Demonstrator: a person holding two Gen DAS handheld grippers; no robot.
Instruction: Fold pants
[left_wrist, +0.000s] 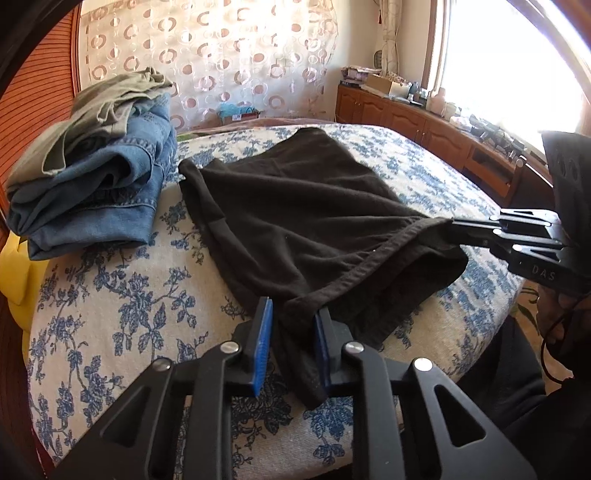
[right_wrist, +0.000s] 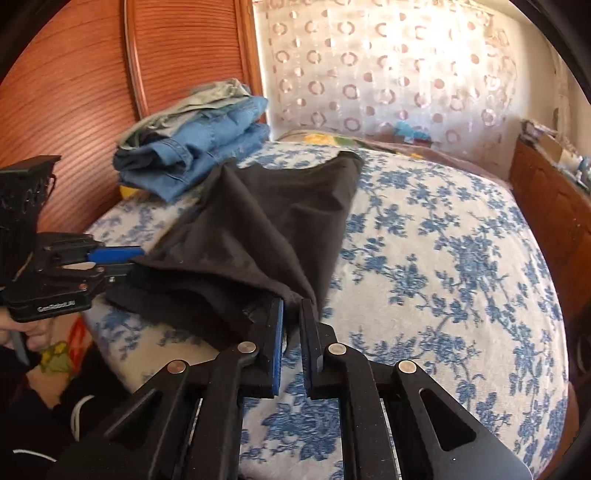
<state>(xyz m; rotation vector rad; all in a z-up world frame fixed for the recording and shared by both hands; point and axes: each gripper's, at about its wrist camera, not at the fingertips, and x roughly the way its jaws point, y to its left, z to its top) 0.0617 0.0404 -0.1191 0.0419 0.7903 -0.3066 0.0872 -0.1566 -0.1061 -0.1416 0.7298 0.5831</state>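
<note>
The pants (left_wrist: 295, 214) lie dark across the middle of the bed (left_wrist: 110, 314), their near hem lifted off the cover. In the left wrist view the left gripper (left_wrist: 291, 328) shows a clear gap between its blue pads; cloth hangs against the right pad, and whether it is truly pinched is hard to tell. The right gripper (right_wrist: 291, 317) has its jaws nearly closed on the hem corner, the contact partly hidden by folds. A clothes pile (left_wrist: 92, 177) sits upper left, just beside the pants. Right of the pants in the right wrist view the cover lies bare to the bed's edge
</note>
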